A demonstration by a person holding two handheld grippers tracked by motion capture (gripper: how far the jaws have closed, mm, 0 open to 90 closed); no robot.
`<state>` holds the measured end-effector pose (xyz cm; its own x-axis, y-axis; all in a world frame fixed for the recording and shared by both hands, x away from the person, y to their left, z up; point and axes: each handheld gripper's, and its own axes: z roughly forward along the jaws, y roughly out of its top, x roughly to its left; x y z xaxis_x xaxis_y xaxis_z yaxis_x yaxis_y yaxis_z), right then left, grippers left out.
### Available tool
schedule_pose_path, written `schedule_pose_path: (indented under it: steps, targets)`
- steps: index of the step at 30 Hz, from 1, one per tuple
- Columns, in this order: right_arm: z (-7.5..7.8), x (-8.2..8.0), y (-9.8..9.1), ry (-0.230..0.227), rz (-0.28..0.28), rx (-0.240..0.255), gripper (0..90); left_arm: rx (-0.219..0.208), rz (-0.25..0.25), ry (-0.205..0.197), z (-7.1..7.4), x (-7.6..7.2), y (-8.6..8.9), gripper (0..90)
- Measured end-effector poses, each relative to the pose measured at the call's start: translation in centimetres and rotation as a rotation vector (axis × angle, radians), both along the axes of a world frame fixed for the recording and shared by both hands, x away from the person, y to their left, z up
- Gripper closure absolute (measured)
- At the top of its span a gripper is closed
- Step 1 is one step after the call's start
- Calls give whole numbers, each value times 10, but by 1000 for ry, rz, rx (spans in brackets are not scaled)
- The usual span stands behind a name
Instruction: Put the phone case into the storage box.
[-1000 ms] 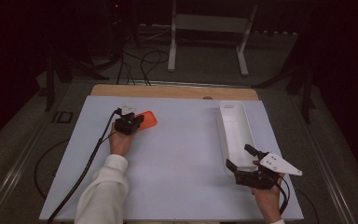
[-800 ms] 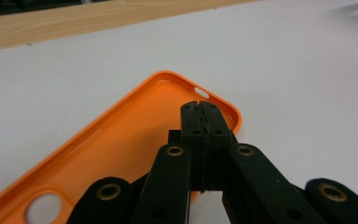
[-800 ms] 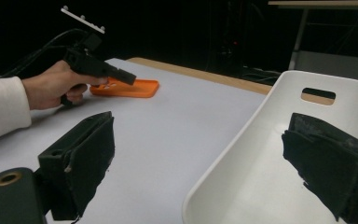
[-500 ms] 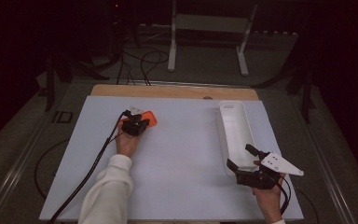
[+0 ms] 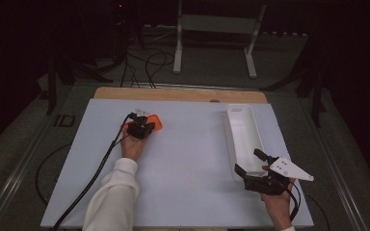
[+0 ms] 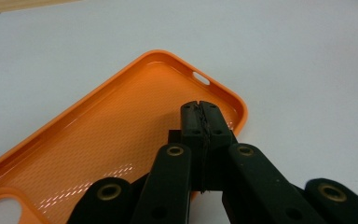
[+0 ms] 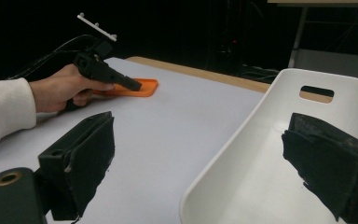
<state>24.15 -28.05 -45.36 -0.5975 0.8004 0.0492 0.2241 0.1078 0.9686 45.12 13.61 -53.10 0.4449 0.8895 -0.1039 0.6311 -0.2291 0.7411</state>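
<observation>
The orange phone case (image 5: 151, 123) lies open side up on the left half of the white table (image 5: 183, 159), near the far edge. In the left gripper view the case (image 6: 121, 135) shows its patterned inner floor, raised rim and a slot cut-out at one end.

The left gripper (image 5: 142, 129) sits over the near end of the case. Its jaws are pressed fully together with nothing between them, and the closed tips (image 6: 204, 121) stand above the inner floor close to a rounded corner. Whether the tips touch the floor cannot be told. In the right gripper view the same gripper (image 7: 133, 85) points level at the case (image 7: 140, 87).

The right gripper (image 5: 253, 166) rests at the near right of the table, jaws spread wide and empty. Its jaws straddle the near end wall of the long white tray (image 5: 241, 139); one pad (image 7: 91, 163) stands outside over the table, the other (image 7: 326, 163) inside the tray (image 7: 261, 140).
</observation>
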Motion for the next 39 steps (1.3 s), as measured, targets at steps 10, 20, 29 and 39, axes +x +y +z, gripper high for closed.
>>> schedule_pose_path:
  steps: [10, 20, 29, 39]
  targets:
    - [0, 0, 1, -1, 2, -1, 86, -40, -13, 39, 1, -4, 2, 900]
    - [1, -1, 2, -1, 0, -1, 87, -19, -53, 68, 5, -17, -2, 900]
    - [1, 0, 2, -3, 1, -3, 87, -36, -91, 91, 6, -36, 0, 900]
    - [2, 0, 3, -5, 3, -3, 87, -18, -141, 97, 9, -63, 3, 900]
